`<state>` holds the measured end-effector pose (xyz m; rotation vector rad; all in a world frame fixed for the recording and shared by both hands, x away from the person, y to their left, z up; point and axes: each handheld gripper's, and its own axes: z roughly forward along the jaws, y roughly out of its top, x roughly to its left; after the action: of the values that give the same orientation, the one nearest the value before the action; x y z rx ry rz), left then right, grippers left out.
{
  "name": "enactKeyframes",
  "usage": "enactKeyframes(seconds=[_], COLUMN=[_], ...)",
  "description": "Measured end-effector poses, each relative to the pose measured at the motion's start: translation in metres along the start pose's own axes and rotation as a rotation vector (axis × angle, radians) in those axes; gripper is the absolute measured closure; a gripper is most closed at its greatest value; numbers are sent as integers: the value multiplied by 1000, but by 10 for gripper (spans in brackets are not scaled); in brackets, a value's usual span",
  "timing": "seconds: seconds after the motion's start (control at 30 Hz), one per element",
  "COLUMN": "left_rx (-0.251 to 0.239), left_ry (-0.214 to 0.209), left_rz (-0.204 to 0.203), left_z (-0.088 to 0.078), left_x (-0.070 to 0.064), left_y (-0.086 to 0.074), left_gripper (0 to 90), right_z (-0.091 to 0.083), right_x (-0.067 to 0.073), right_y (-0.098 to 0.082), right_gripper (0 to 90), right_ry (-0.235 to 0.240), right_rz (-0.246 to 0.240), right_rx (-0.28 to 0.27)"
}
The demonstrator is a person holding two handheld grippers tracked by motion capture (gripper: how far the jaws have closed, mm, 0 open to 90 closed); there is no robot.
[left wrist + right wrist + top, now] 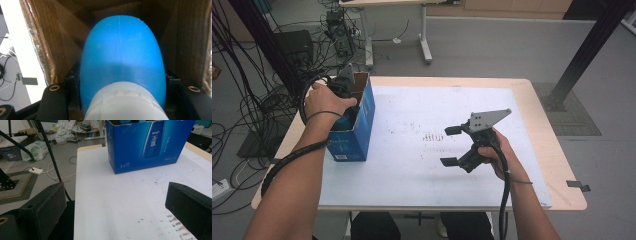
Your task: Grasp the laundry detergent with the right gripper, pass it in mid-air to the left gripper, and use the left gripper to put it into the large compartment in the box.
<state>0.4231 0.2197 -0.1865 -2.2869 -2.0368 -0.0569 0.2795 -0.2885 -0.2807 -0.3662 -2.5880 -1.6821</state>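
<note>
Left hand-held gripper inside the blue box, apparently clamped on a blue bottle; right hand-held gripper hovers, jaws apart.

Box: glossy blue printed card outside, raw brown card inside. Bottle: smooth matt blue plastic. Table edge looked pale wood.
</note>
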Motion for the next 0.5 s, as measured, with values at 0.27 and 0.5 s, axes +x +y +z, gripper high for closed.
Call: enactKeyframes(seconds=[0.27, 0.5], left_rx=[-1, 0], left_ry=[4, 5], left_rz=[0, 0], left_z=[0, 0], left_x=[-1, -2], left_y=[0, 0], left_gripper=[379, 379], right_z=[-1, -2], right_x=[0, 0], right_y=[-1, -1], right_gripper=[33, 33], right_ry=[4, 2], right_rz=[-1, -1], right_rx=[-7, -8])
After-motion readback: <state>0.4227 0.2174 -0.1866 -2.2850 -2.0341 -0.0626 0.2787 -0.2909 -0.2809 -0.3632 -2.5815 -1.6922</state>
